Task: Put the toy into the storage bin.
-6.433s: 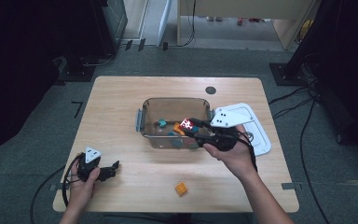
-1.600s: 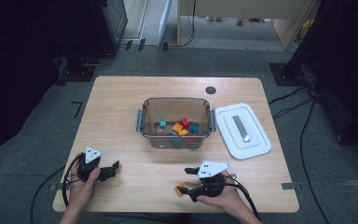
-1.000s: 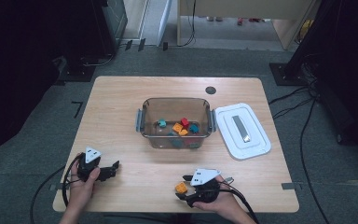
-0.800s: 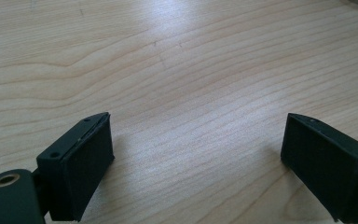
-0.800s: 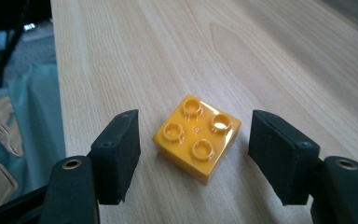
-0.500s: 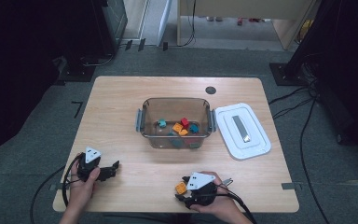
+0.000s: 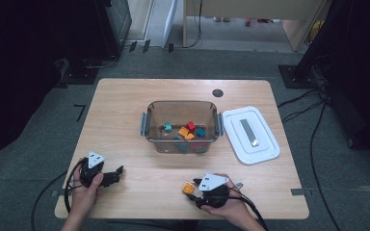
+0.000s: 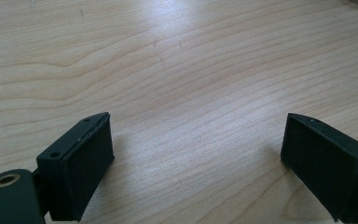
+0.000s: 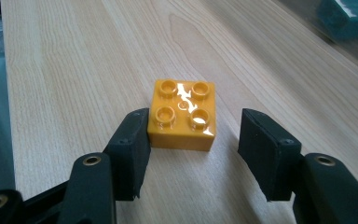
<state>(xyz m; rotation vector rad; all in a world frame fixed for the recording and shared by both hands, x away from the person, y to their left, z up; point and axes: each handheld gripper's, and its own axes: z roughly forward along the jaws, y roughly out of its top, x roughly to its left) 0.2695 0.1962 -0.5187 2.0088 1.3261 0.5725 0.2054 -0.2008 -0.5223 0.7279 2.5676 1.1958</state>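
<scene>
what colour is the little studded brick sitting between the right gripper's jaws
Orange-yellow: the glossy four-stud plastic brick shows best in the right gripper view.

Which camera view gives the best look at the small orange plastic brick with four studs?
The right gripper view: the small orange plastic brick with four studs lies close up on the wooden table, between the jaws of the right claw. The high view shows it as a tiny orange spot beside that claw.
</scene>
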